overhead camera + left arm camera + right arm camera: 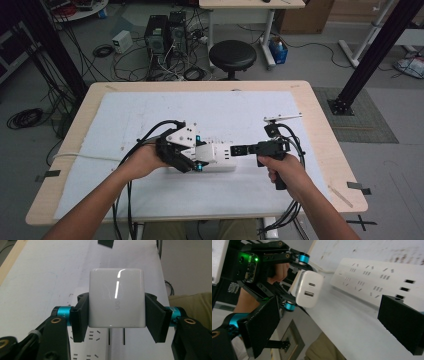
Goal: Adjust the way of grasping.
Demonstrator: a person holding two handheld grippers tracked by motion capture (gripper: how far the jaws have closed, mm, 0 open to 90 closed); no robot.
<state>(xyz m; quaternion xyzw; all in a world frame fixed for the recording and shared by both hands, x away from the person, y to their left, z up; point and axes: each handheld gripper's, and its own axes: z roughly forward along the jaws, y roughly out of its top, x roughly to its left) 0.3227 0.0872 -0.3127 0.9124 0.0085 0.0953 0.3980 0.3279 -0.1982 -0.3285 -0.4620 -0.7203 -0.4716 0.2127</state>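
My left gripper is shut on a white USB charger block, its pads pressing the block's two sides. Two metal prongs stick out under the block, just above the sockets of a white power strip. In the high view that strip lies mid-table between the two grippers. From the right gripper view I see the charger, its two ports facing me, in the left gripper. My right gripper stands open at the strip's right end, nothing between its fingers.
A white mat covers most of the wooden table. Cables trail from both grippers over the table's near edge. Beyond the far edge stand a black stool and computer towers among floor cables.
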